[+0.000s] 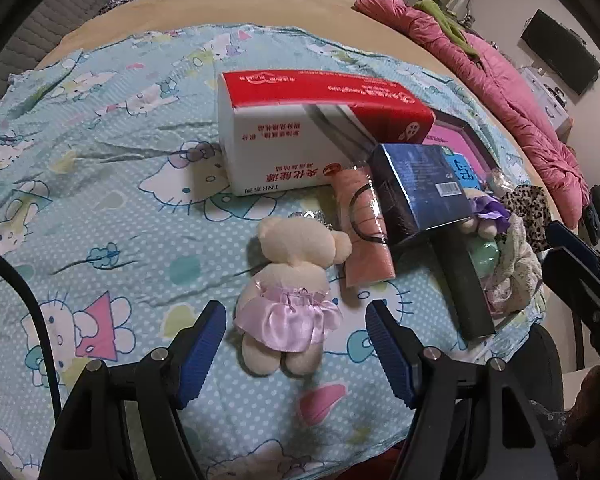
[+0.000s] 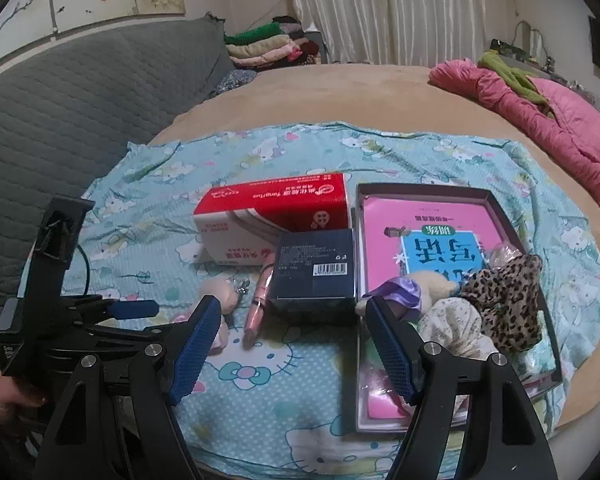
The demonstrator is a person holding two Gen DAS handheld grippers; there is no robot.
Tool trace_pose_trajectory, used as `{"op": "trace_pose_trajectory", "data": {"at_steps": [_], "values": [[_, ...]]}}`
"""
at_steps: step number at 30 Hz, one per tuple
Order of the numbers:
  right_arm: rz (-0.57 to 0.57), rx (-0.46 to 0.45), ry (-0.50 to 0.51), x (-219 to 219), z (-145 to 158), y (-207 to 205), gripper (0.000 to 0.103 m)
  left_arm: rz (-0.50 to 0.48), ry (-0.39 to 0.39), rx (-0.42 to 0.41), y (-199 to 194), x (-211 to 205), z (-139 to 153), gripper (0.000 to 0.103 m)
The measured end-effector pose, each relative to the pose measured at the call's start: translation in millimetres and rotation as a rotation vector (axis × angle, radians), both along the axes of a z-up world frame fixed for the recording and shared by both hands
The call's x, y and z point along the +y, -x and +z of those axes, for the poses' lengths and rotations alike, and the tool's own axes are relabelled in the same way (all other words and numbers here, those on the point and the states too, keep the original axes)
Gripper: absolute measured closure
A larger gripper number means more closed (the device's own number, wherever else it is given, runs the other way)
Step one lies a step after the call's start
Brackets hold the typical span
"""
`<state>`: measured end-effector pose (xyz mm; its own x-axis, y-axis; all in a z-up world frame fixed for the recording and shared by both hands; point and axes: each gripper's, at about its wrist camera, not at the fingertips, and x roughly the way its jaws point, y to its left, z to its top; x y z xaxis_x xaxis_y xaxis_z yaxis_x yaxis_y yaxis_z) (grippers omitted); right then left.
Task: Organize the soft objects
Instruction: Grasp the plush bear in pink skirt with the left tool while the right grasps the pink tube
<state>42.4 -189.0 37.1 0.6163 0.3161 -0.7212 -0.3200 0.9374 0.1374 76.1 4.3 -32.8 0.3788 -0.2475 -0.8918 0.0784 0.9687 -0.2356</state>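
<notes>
A cream teddy bear in a pink satin dress [image 1: 292, 292] lies face down on the cartoon-cat sheet [image 1: 100, 160]. My left gripper [image 1: 295, 309] is open and straddles the bear, with neither pad touching it. My right gripper [image 2: 290, 304] is open and empty, just short of a dark blue box [image 2: 314, 272]. A shallow tray [image 2: 432, 189] at the right holds a pink book, a small bear in purple [image 2: 420, 288], a leopard-print scrunchie [image 2: 508, 300] and a floral cloth piece [image 2: 452, 324]. In the right wrist view my left finger hides most of the pink-dressed bear [image 2: 216, 292].
A red and white carton [image 1: 300, 132] stands behind the bear. A pink wrapped packet [image 1: 366, 232] leans under the blue box [image 1: 420, 188]. A pink quilt [image 2: 540, 120] lies at the bed's right side, a grey padded headboard [image 2: 80, 100] at the left, and folded clothes [image 2: 268, 48] beyond.
</notes>
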Motion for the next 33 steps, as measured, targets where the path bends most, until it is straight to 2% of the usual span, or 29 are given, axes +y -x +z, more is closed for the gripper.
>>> {"op": "trace_pose_trajectory", "data": {"at_steps": [16,18,23,28,31,32,33], "values": [[-0.002,0.068,-0.017,12,-20,-8,0.027,-0.019,-0.018,0.042,-15,-6,-27,0.032],[-0.010,0.091,-0.034,12,-25,-11,0.027,-0.023,-0.014,0.042,-15,-7,-29,0.038],[-0.036,0.150,-0.088,14,-35,-20,0.027,-0.028,-0.019,0.050,-17,-5,-34,0.045],[-0.070,0.226,-0.145,21,-51,-29,0.027,-0.023,0.018,0.050,-18,8,-37,0.054],[-0.096,0.268,-0.136,28,-64,-33,0.027,-0.019,0.041,0.049,-17,16,-37,0.058],[-0.103,0.281,-0.138,30,-68,-34,0.028,-0.018,0.047,0.047,-15,19,-36,0.059],[-0.112,0.290,-0.140,32,-71,-35,0.034,-0.019,0.056,0.046,-15,21,-35,0.059]]}}
